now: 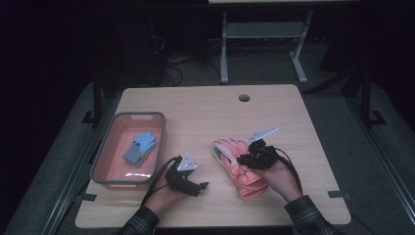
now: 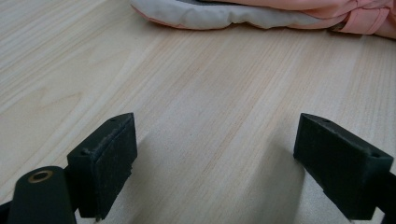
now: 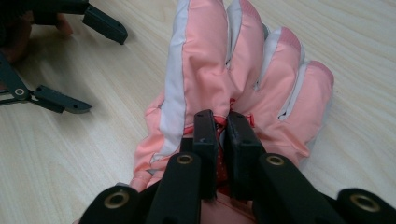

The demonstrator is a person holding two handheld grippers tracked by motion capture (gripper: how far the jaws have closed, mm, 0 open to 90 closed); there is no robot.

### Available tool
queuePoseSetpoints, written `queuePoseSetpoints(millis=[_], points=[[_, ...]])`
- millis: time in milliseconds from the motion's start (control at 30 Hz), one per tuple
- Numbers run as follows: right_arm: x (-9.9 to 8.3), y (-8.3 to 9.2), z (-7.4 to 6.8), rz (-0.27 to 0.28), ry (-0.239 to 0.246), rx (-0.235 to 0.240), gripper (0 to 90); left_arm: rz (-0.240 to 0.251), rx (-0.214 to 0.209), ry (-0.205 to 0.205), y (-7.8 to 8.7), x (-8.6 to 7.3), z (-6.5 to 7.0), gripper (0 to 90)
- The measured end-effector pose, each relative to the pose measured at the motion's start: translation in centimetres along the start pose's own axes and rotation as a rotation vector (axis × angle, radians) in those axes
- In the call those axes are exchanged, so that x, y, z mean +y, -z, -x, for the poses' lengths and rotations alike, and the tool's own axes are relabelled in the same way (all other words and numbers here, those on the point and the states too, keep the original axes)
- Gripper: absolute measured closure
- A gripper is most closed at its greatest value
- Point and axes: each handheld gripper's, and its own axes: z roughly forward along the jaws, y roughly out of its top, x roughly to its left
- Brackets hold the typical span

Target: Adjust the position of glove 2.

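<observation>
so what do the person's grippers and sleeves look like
Both are black two-jaw tools. The left gripper and the right gripper each carry a grey three-cornered plate on top and trail a black cable. Their jaws end in blocky black pads, with brass-coloured rivets at the joints. The sleeves are dark plaid.

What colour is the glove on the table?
Salmon pink glove with light grey strips; right gripper view shows it best.
</observation>
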Motion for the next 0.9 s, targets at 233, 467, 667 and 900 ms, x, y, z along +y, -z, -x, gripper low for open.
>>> queuePoseSetpoints(millis=[233, 467, 667, 900], points=[[0.2, 1.2, 0.4, 0.052, -0.013, 0.026, 61.8, -0.008, -0.002, 0.000, 0.0, 0.1, 0.0, 12.8], [0.5, 2.7, 0.6, 0.107, -0.015, 0.036, 45.8, -0.053, -0.002, 0.025, 0.1, 0.7, 0.0, 14.4], [0.1, 4.8, 1.8, 0.176, -0.024, 0.012, 65.1, -0.016, -0.038, 0.046, 0.9, 1.9, 0.0, 44.0], [-3.0, 5.1, 4.4, 0.138, -0.033, -0.062, 90.0, -0.041, -0.091, 0.030, -0.2, 4.4, 0.6, 89.5]])
